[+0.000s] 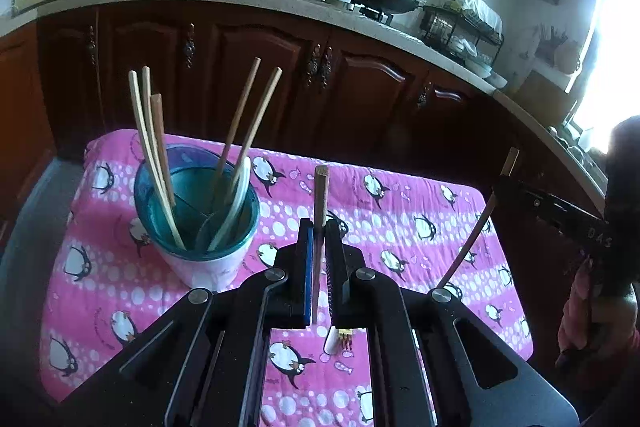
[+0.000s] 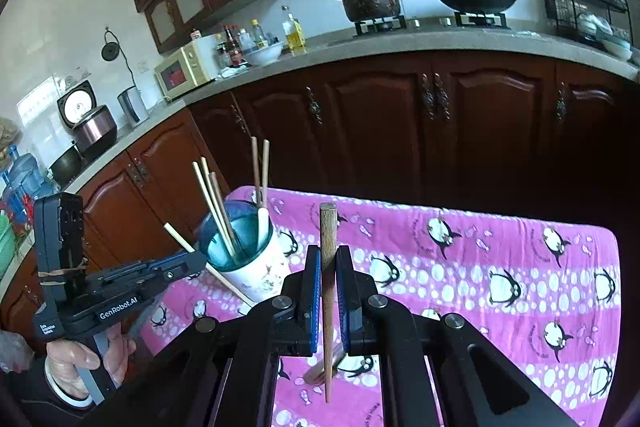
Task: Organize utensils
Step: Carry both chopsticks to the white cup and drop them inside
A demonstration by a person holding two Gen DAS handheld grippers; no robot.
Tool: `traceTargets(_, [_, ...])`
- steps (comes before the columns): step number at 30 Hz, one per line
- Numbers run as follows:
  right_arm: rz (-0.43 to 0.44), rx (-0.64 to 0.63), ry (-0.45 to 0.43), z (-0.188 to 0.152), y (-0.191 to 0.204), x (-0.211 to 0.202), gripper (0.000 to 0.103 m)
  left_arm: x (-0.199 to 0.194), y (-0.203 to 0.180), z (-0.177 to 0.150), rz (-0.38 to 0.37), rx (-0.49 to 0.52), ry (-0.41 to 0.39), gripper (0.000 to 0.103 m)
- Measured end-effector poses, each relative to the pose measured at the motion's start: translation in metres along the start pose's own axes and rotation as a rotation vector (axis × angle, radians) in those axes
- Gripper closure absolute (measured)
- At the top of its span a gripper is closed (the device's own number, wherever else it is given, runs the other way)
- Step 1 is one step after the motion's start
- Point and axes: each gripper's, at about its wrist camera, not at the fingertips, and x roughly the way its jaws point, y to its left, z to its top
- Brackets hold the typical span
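My left tool (image 1: 319, 227) is clamped on a pale wooden chopstick (image 1: 321, 195), its long axis running nearly upright, squared top end pointing up and slightly away, lower end dropping behind the jaws toward the pink penguin-print cloth (image 1: 400, 211) that covers the tabletop. Seen from my right wrist camera, that same chopstick leans through the left tool, its top tilted toward the left of the frame and its lower end near the base of the cup (image 2: 256, 271).

My right tool (image 2: 329, 267) is clamped on a darker brown chopstick (image 2: 329, 227), also upright: blunt end up, tapered tip pointing down at the cloth, hanging clear above it. A metal utensil (image 2: 320, 373), blurred, lies on the cloth beneath that tip.

The cup, teal inside and white outside, stands on the cloth's far left part, holding several chopsticks (image 1: 154, 147) that fan upward and a white-handled spoon (image 1: 236, 199). A hand (image 2: 86, 363) grips the left tool's handle.
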Motion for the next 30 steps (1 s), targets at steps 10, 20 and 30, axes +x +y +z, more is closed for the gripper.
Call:
traceTargets(10, [0.028, -0.032, -0.006, 0.009, 0.019, 0.005, 0.096, -0.010, 0.007, -0.002, 0.015, -0.010, -0.014, 0.099])
traceTargets(20, [0.054, -0.053, -0.011, 0.019, 0.031, 0.009, 0.096, -0.022, 0.012, 0.004, 0.015, -0.022, -0.031, 0.099])
traceTargets(30, [0.118, -0.048, -0.064, 0.053, 0.048, 0.011, 0.096, -0.067, 0.035, 0.053, 0.040, -0.029, -0.124, 0.099])
